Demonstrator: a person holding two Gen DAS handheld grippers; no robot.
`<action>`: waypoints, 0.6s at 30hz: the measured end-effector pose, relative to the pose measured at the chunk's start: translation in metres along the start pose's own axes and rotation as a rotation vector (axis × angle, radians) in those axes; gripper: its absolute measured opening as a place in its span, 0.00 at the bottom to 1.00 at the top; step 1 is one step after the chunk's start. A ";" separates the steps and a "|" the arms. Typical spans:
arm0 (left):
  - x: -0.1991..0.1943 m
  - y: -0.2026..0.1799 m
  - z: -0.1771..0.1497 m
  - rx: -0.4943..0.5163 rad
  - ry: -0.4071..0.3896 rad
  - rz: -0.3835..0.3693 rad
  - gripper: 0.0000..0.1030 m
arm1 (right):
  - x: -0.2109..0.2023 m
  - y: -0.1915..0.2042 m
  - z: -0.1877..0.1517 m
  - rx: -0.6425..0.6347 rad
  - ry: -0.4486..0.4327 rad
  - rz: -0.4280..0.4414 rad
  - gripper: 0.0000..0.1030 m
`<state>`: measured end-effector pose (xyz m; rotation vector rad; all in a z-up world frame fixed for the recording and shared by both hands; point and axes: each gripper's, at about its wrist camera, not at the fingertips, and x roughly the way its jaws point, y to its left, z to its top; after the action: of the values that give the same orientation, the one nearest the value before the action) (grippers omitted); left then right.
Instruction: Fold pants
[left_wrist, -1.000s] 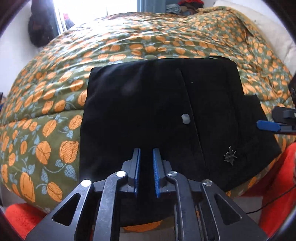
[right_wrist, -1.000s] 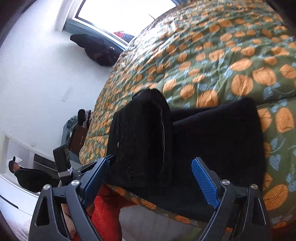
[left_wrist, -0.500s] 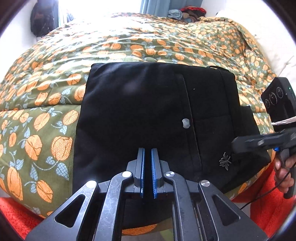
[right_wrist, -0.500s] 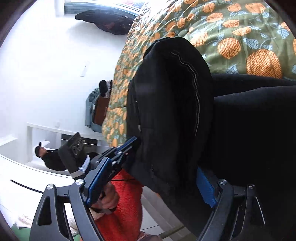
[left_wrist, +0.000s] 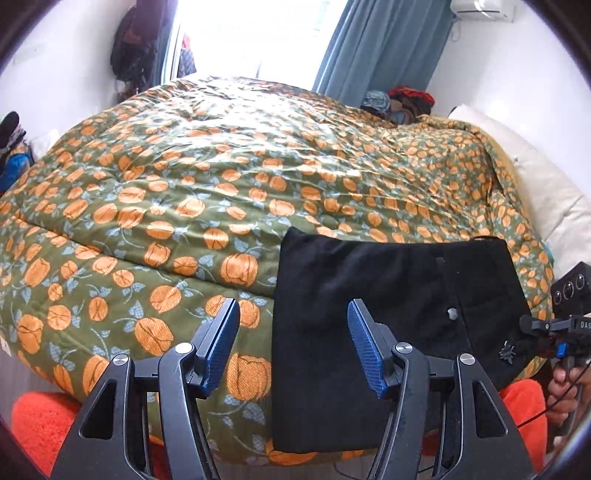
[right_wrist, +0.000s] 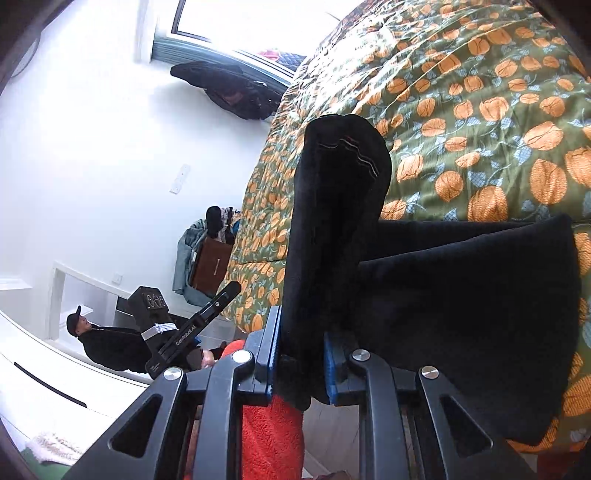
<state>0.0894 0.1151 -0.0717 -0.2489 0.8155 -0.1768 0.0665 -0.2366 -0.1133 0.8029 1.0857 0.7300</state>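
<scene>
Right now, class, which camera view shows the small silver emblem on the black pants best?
The left wrist view: the silver emblem shows clearly near the right edge of the folded black pants on the pumpkin-print quilt. The right wrist view shows only dark cloth bunched between the right tongs; no emblem is visible there.

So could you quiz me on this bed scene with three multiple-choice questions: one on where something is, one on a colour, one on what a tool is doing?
1. Where do the pants lie?
A. at the near edge of the bed
B. on the pillow
C. on the floor

2. What colour are the pads on the left gripper?
A. red
B. blue
C. white

3. What is between the jaws of the right gripper?
A. nothing
B. the quilt
C. a fold of the pants

Answers: 1 A, the black cloth rests on the quilt by its near edge. 2 B, both pads show blue. 3 C, black fabric sits pinched as the jaws are closing.
</scene>
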 end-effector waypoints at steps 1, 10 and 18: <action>0.001 -0.004 -0.002 0.008 0.005 -0.005 0.61 | -0.008 -0.003 0.001 0.011 -0.006 -0.002 0.20; 0.037 -0.046 -0.034 0.134 0.127 0.017 0.61 | -0.039 -0.119 -0.036 0.207 0.013 -0.259 0.19; 0.053 -0.062 -0.041 0.197 0.173 0.052 0.61 | -0.039 -0.100 -0.036 0.059 -0.040 -0.361 0.28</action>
<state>0.0914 0.0366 -0.1179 -0.0264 0.9685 -0.2303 0.0330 -0.3137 -0.1892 0.6441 1.1802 0.3781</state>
